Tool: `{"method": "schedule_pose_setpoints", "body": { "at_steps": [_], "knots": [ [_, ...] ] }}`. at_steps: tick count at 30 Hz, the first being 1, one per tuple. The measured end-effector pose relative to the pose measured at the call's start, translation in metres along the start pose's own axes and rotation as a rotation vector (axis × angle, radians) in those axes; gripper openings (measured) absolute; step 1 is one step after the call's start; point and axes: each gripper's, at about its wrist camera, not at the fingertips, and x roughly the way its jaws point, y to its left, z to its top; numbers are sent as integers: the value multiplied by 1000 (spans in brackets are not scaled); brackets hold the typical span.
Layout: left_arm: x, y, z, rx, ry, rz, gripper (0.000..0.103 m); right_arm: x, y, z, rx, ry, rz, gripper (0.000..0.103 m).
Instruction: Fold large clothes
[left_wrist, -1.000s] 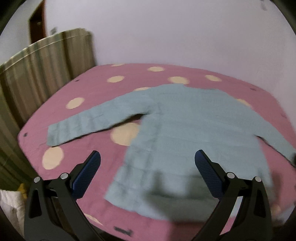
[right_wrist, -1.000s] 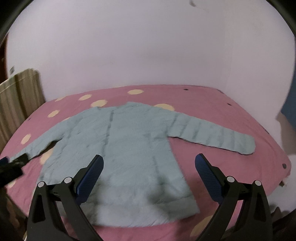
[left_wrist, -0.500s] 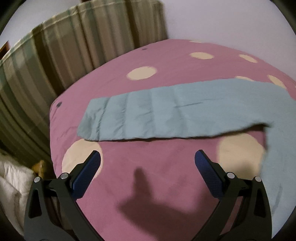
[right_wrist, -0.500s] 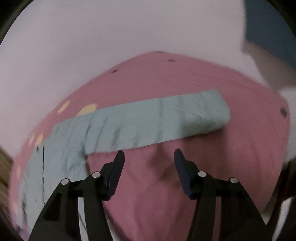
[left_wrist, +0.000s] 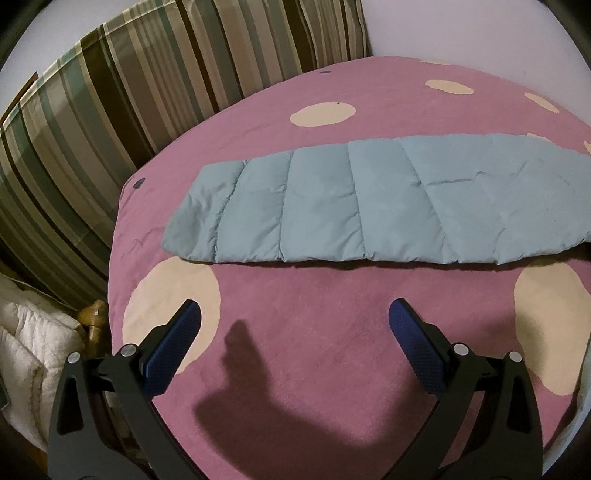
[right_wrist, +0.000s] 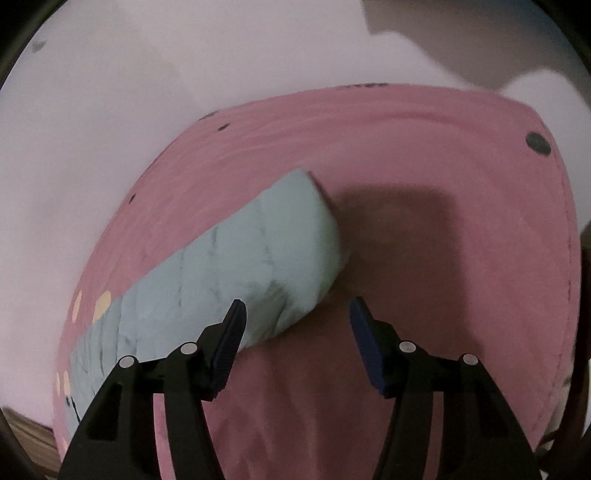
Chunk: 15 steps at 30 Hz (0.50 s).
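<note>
**Sleeves next: both grippers closing in on the cuffs**

Jacket position first: the pale blue quilted puffer jacket (left_wrist: 369, 214) lies flat on the pink bedspread with cream dots (left_wrist: 332, 350), one sleeve stretched out to each side. In the left wrist view the left gripper (left_wrist: 293, 321) hangs over bare bedspread just short of the sleeve's lower edge, jaws spread wide and empty. The right gripper (right_wrist: 295, 319) sits at the other sleeve's cuff, its jaws partly apart, nothing pinched; one finger overlaps the cuff's edge in view, though I cannot tell whether it touches.

To do this well, I would have each gripper slide one finger under the sleeve close to the cuff end, pinch through both layers, then lift only enough to carry the sleeve inward across the body. The padding is slippery and puffy, so a shallow bite may slide off.

A second ago both cameras showed the whole jacket from farther back; now each shows only its own sleeve, close up. The right jaws, then wide, have narrowed to roughly half that spread.
</note>
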Motion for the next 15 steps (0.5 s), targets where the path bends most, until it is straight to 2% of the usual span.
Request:
{"method": "schedule_pose_setpoints", "body": {
  "at_steps": [5,8,12,14,15],
  "knots": [
    [3,0,0,0,12,0,101,26,-1,6,61,7,17,58],
    [3,0,0,2,13,2,101,36,-2,11,77,-18,35,62],
    [3,0,1,10,12,12,101,42,-1,18,84,-58,39,61],
    [3,1,1,13,13,15,101,43,3,19,57,-70,18,44],
    [3,1,1,14,14,16,101,45,5,21,45,-67,28,28]
  ]
}}
